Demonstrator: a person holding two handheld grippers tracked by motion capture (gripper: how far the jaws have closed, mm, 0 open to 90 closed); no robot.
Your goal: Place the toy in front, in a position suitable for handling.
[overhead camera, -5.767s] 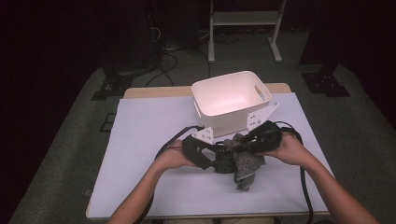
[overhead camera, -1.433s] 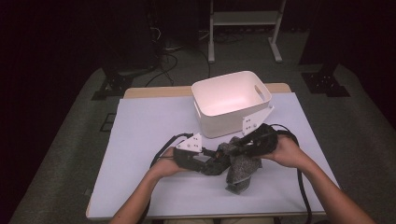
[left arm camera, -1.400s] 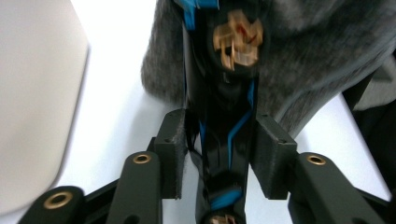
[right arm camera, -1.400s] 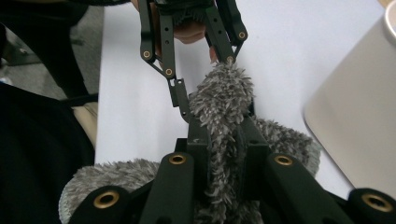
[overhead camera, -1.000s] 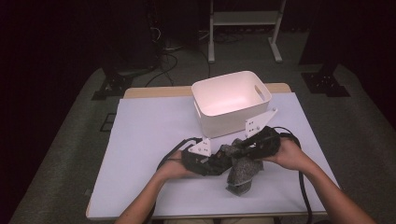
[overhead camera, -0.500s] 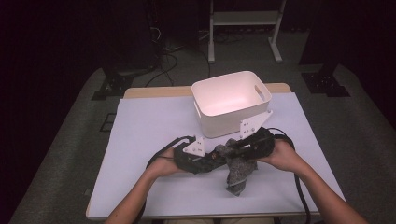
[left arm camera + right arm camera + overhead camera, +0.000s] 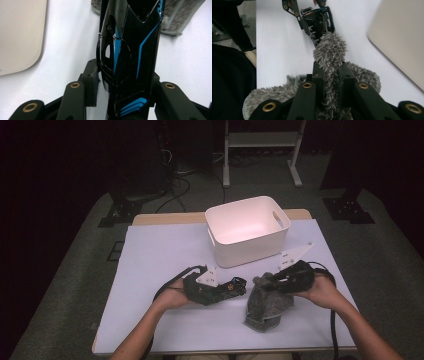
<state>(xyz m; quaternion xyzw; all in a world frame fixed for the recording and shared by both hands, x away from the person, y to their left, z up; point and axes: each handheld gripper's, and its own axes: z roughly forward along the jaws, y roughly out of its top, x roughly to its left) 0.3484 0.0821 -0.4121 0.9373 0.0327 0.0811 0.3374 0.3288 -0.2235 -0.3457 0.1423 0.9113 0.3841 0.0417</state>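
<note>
My left gripper (image 7: 231, 287) rests low on the white table, shut on a glossy black piece with blue stripes (image 7: 130, 45); its pads (image 7: 93, 82) press on the piece's sides. To its right, my right gripper (image 7: 279, 280) is shut on a fold of a grey fluffy cloth (image 7: 265, 306), whose lower part lies heaped on the table. In the right gripper view the cloth (image 7: 329, 50) bulges out between the jaws of my right gripper (image 7: 332, 68). Beyond it the black and blue piece (image 7: 319, 22) is apart from the cloth.
An empty white bin (image 7: 250, 249) with handle slots stands behind both grippers at the middle of the table (image 7: 160, 255). It shows as a pale wall (image 7: 20, 35) in the left gripper view. Dark floor, cables and a stand lie past the far edge.
My right gripper has drawn to the right with the grey cloth, and a gap now lies between the cloth and the black piece. The left hand has hardly moved.
</note>
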